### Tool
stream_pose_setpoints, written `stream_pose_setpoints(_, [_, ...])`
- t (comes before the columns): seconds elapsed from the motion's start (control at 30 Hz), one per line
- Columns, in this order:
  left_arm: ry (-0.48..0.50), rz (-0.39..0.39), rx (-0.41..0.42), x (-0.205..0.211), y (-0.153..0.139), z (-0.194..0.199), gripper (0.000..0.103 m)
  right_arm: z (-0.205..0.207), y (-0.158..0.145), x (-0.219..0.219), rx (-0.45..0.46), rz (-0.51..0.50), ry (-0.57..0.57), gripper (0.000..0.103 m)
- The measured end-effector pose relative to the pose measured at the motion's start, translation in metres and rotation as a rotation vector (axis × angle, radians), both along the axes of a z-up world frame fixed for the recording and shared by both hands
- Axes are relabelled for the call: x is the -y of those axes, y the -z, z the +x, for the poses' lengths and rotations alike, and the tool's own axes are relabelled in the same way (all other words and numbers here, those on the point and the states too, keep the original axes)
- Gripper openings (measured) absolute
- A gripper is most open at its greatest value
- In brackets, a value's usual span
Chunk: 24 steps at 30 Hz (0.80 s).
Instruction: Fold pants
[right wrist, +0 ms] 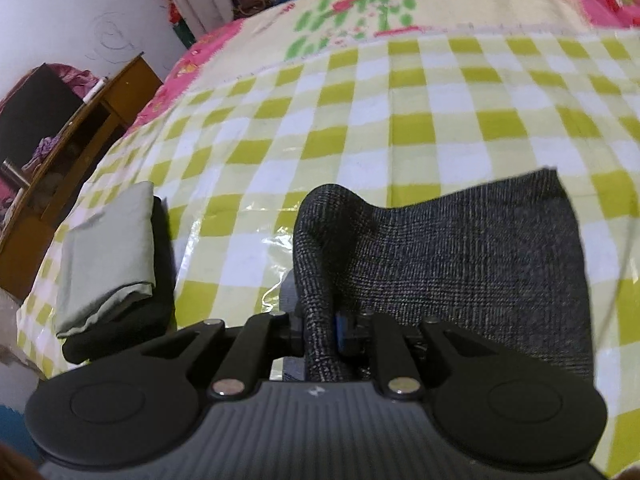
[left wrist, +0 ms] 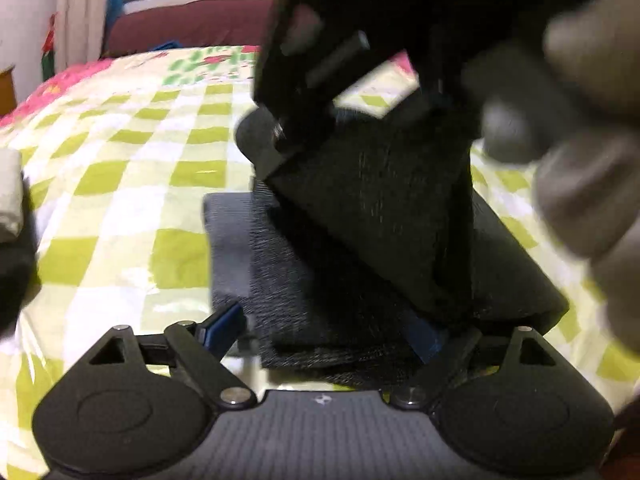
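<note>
Dark grey checked pants [left wrist: 320, 280] lie folded into a block on the green-and-white checked bedspread [left wrist: 132, 168]. My left gripper [left wrist: 326, 332] is open, its blue-padded fingers [left wrist: 224, 326] on either side of the block's near edge. In the left wrist view my right gripper [left wrist: 276, 148] hangs blurred above the block and lifts a flap of the pants. In the right wrist view the right gripper [right wrist: 320, 332] is shut on a rolled fold of the pants [right wrist: 460, 264]. The rest of the flap spreads ahead of it over the bedspread [right wrist: 360, 120].
A folded pale green cloth on a black one [right wrist: 108, 252] lies at the bed's left edge. A wooden shelf unit [right wrist: 80, 128] stands beyond that edge. A gloved hand [left wrist: 580, 168] fills the right of the left wrist view. A maroon headboard [left wrist: 180, 24] is at the far end.
</note>
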<state>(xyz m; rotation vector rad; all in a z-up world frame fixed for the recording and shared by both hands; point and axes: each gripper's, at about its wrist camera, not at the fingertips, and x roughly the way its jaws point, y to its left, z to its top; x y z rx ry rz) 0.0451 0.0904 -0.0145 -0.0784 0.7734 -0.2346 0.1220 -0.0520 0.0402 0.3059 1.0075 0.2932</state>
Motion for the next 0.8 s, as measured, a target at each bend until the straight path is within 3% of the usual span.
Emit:
stream_pose_setpoints(0.1, [-0.029,-0.1,-0.026,-0.024,-0.003,-0.008,0.098,0.004,0.005,-0.003,-0.015,0.029,0.002,0.032])
stream_pose_setpoints(0.23, [-0.073,-0.195,-0.026,-0.053,-0.01,-0.025,0.098,0.007,0.009,-0.009,-0.035,0.108,-0.034,0.034])
stream_pose_setpoints(0.47, [-0.247,-0.211,-0.019,-0.091,-0.012,-0.054,0.098,0.01,0.006,-0.006,0.006,0.114,-0.075,0.034])
stream_pose_setpoints(0.57, [-0.336,-0.205,0.035,-0.104,-0.025,-0.074,0.098,0.011,-0.002,-0.005,0.037,0.107,-0.126,0.034])
stream_pose_setpoints(0.67, [-0.294,-0.198,0.08,-0.096,-0.042,-0.08,0.098,0.013,-0.01,-0.011,0.089,0.064,-0.196,0.034])
stream_pose_setpoints(0.8, [-0.145,-0.133,0.143,-0.058,-0.051,-0.059,0.099,0.031,-0.005,-0.024,0.096,-0.069,-0.289,0.034])
